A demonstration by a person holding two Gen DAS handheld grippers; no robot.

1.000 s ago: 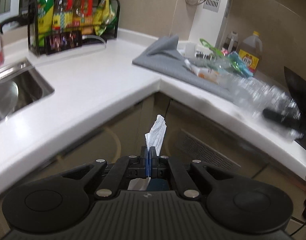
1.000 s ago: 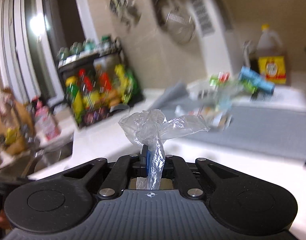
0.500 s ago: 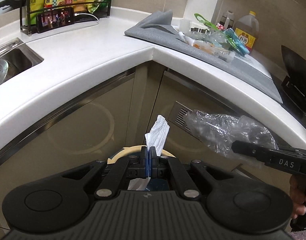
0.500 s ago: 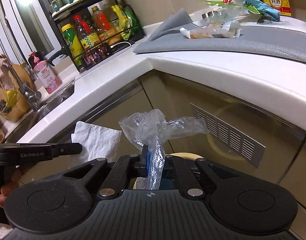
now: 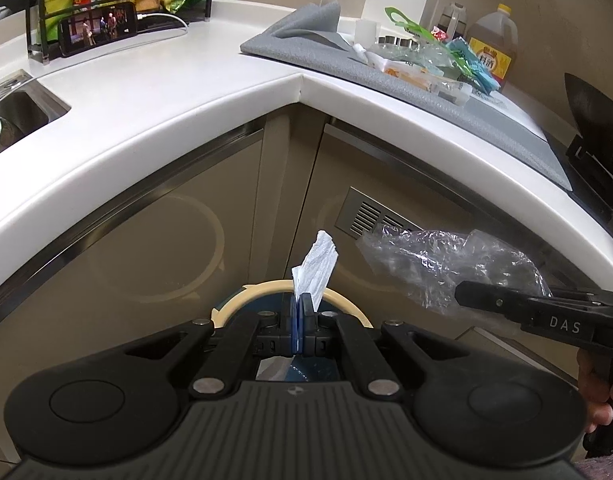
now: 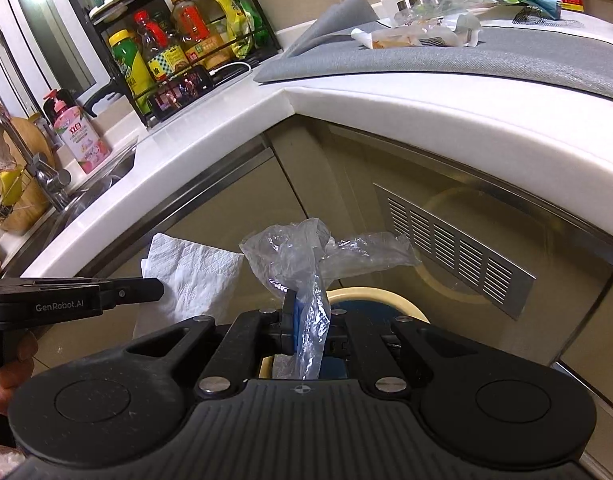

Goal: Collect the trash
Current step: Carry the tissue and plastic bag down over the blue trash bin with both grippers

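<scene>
My left gripper (image 5: 299, 300) is shut on a white paper tissue (image 5: 316, 262); the tissue also shows in the right wrist view (image 6: 190, 276). My right gripper (image 6: 302, 300) is shut on a crumpled clear plastic bag (image 6: 306, 256), which shows in the left wrist view (image 5: 438, 266) to the right. Both grippers are held below the counter edge, in front of the cabinet, above a round bin with a cream rim (image 5: 262, 286), (image 6: 386, 296). More trash wrappers (image 5: 422, 64) lie on the grey mat (image 5: 506, 120) on the counter.
The white L-shaped counter (image 5: 186, 92) carries a black rack of bottles (image 6: 182, 52) with a phone (image 5: 100, 32), a sink (image 5: 14, 108) at left and a cooking-wine bottle (image 5: 492, 54). A vent grille (image 6: 454, 248) is set in the cabinet door. A black pan (image 5: 594, 120) sits far right.
Both grippers have dropped from counter height to below the counter edge with their trash still held. The bin rim has come into view beneath them.
</scene>
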